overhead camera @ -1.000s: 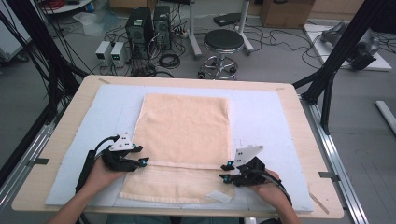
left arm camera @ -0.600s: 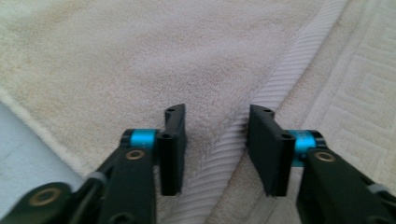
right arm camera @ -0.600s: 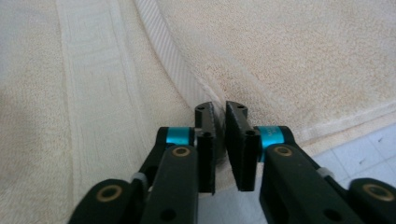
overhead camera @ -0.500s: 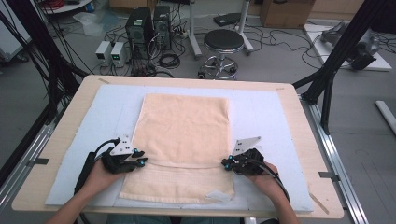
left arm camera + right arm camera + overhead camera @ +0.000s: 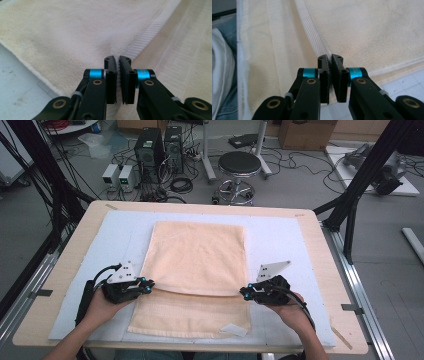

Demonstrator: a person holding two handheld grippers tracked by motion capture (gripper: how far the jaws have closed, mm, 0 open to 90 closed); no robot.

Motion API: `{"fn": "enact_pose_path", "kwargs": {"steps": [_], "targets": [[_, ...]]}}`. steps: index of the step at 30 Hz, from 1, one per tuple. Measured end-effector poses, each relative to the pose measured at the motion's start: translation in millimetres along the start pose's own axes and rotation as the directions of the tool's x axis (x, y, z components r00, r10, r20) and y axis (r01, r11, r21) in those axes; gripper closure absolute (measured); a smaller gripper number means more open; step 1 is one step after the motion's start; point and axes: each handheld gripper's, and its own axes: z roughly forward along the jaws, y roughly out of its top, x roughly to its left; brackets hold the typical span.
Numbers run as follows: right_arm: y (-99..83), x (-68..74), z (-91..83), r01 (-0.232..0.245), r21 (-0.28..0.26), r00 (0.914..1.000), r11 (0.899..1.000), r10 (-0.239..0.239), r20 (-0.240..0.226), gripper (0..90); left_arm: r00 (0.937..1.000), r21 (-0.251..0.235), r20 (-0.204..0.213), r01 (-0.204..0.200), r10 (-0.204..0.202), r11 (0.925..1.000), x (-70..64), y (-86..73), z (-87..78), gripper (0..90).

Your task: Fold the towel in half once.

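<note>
Your left gripper [image 5: 145, 286] and right gripper [image 5: 245, 292] each have jaws clamped on a corner of the towel [image 5: 197, 257] folded over on the counter [image 5: 310, 227] (thin grip); pull unevenly and a corner slips, skewing the fold.

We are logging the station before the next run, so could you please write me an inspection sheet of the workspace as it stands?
Surface: wooden table covered by a pale blue mat; some marks on the mat.
Job's things: peach towel lying flat, upper layer folded over a lower layer that sticks out toward the person; white label at its near right corner.
Clutter: nothing seen on the table besides the towel.
Grippers: left gripper and right gripper each shut on the upper layer's hemmed edge, one at each side.
Cables: black cable trails from the left gripper; another from the right.
Surroundings: stool, computer towers, tangled floor cables, black frame posts.
</note>
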Motion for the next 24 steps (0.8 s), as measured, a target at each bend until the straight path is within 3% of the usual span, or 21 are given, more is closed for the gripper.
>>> {"fn": "enact_pose_path", "kwargs": {"steps": [2,8,11,13,15,17,20,24], "targets": [[-0.3,5.1,-5.4,-0.003,-0.008,0.9998,1.000,0.003,-0.018,85.3,0.9999,-0.007,0.009,-0.008,0.008,0.9999,-6.0,0.8,-8.9,83.9],[-3.1,30.3,-21.9,0.047,-0.030,0.9977,0.998,-0.048,-0.048,85.3,0.9986,-0.017,0.041,-0.032,0.032,0.9994,-32.1,-2.8,-29.9,83.8],[-9.1,42.9,-25.4,0.068,-0.015,0.9948,0.998,-0.069,-0.075,85.3,0.9968,0.004,0.060,-0.053,0.052,0.9986,-45.5,-8.4,-36.7,83.8],[-15.2,49.8,-23.3,0.077,-0.005,0.9907,0.997,-0.077,-0.112,85.1,0.9956,0.014,0.081,-0.050,0.049,0.9987,-52.9,-14.7,-37.2,83.5],[-21.6,53.1,-18.8,0.083,0.016,0.9838,0.996,-0.079,-0.161,77.1,0.9938,0.039,0.103,-0.046,0.042,0.9982,-57.8,-20.5,-37.5,77.9],[-25.5,52.5,-18.0,0.067,0.016,0.9810,0.998,-0.063,-0.183,72.3,0.9946,0.038,0.099,-0.034,0.030,0.9987,-56.9,-22.2,-37.3,72.5],[-25.7,46.5,-16.9,0.047,0.000,0.9833,0.999,-0.046,-0.176,69.8,0.9948,0.037,0.101,-0.018,0.015,0.9991,-52.0,-21.2,-33.5,68.6],[-23.8,39.4,-1.9,0.043,0.022,0.9834,0.999,-0.038,-0.178,69.0,0.9948,0.030,0.098,-0.030,0.027,0.9991,-47.3,-18.3,-20.5,66.5]]}}
